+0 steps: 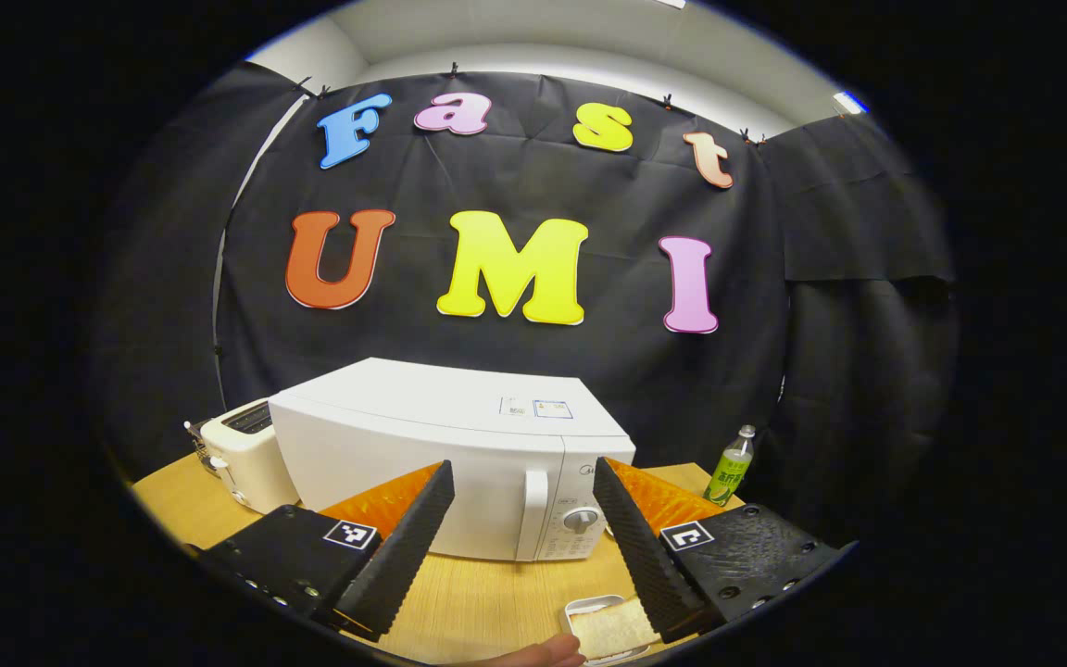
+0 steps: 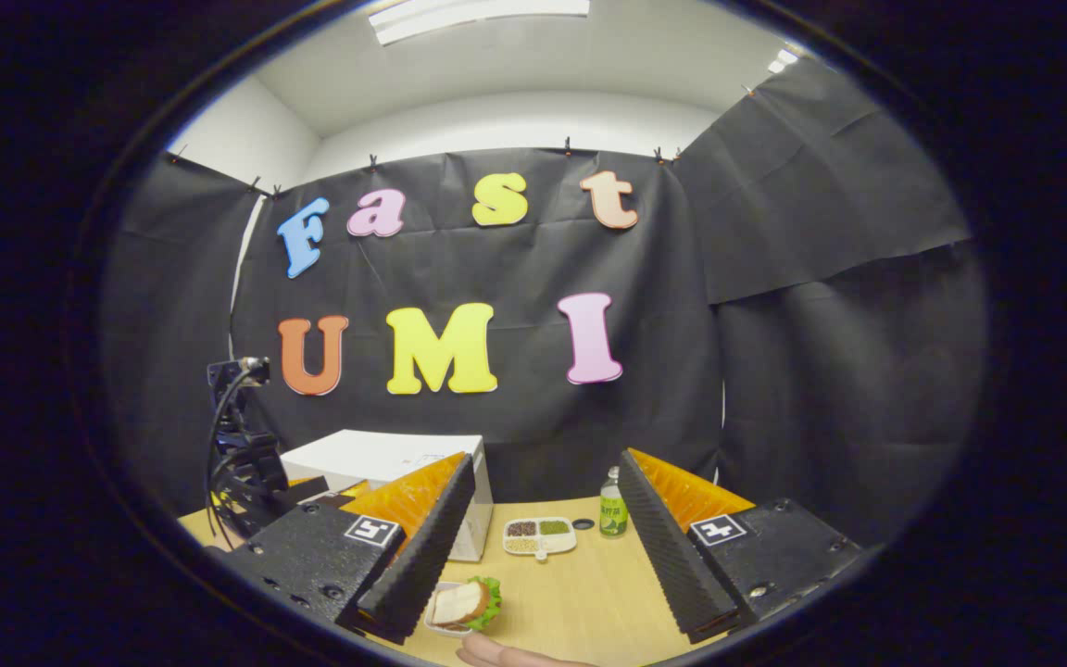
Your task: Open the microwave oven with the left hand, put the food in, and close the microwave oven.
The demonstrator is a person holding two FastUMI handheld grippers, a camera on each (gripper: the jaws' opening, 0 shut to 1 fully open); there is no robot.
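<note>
While tabletop (image 1: 487, 602) is carrying everything, microwave (image 1: 441, 454) is sitting at its middle, door shut. Toaster (image 1: 242, 449) touching microwave's left side. Left claw (image 1: 520, 547) hovering before microwave, spread wide, empty. Right claw (image 2: 543, 556) gaping wide, empty, right of microwave. Sandwich (image 2: 464, 602) lying in dish before microwave. Bottle (image 1: 731, 466) standing right of microwave.

A white microwave oven (image 1: 459, 463), door shut, is standing ahead between the left gripper (image 1: 522, 542)'s fingers, while a sandwich on its small tray (image 2: 461, 604) is lying beside the right gripper (image 2: 538, 556)'s left finger.
</note>
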